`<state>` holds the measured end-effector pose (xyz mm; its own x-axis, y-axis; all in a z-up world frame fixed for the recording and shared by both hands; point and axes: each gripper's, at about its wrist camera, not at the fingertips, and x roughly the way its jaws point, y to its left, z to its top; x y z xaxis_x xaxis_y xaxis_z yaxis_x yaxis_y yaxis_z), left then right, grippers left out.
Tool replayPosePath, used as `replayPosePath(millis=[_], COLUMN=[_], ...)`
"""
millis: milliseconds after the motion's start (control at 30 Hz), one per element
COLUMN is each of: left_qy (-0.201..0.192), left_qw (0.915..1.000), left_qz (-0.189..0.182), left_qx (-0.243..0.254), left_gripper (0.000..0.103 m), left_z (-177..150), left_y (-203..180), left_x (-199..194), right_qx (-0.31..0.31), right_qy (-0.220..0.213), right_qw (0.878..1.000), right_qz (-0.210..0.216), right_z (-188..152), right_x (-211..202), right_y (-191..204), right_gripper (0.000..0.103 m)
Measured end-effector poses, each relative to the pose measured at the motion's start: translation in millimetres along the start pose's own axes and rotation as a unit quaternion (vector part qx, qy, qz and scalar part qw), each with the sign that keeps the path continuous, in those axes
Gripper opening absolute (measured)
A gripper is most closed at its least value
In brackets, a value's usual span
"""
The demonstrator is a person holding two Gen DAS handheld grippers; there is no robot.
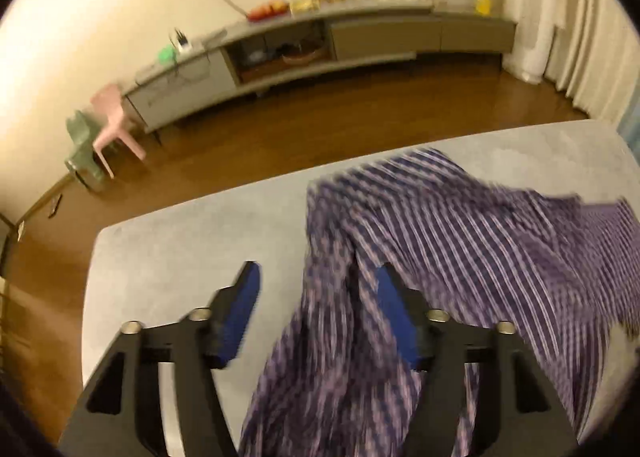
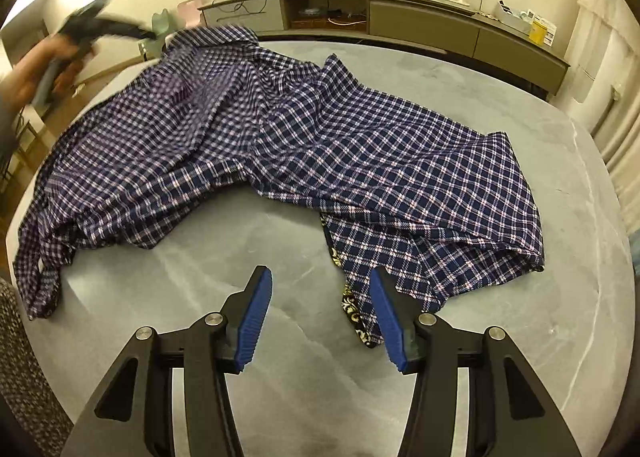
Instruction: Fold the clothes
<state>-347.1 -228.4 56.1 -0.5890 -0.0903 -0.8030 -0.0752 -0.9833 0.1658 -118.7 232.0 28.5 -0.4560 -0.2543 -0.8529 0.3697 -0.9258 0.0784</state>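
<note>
A blue, white and red plaid shirt (image 2: 304,145) lies crumpled across the grey table (image 2: 248,241). A dark patterned lining shows at its near corner (image 2: 352,313). My right gripper (image 2: 320,289) is open and empty, just above the table in front of that corner. My left gripper (image 1: 316,281) is open, with blurred shirt cloth (image 1: 440,233) hanging between and past its blue pads. It also shows in the right wrist view (image 2: 100,13), blurred, at the shirt's far left end.
The table's edge (image 1: 224,205) runs close on the left, with wooden floor beyond. A long grey sideboard (image 1: 360,41) with several items stands along the back wall. Two small chairs (image 1: 100,129) stand left of it. Curtains (image 1: 580,29) hang at right.
</note>
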Motion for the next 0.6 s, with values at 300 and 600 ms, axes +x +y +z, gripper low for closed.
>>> replayPosePath(millis=[300,600], left_qy=[-0.001,0.015], left_qw=[0.9926,0.9898], left_qz=[0.009,-0.046], left_qx=[-0.121,-0.133], left_gripper=[0.076,0.004], left_z=[-202.8,-228.8], left_y=[28.5,32.5], left_x=[-83.2,-67.4], right_qx=[0.076,0.099], right_qy=[-0.004,0.008], right_qw=[0.988,0.971], right_qz=[0.131,0.218], right_z=[5.1,23.9], right_x=[1.0,42.3], right_y=[17.0,111.5], right_gripper=[0.06,0.069])
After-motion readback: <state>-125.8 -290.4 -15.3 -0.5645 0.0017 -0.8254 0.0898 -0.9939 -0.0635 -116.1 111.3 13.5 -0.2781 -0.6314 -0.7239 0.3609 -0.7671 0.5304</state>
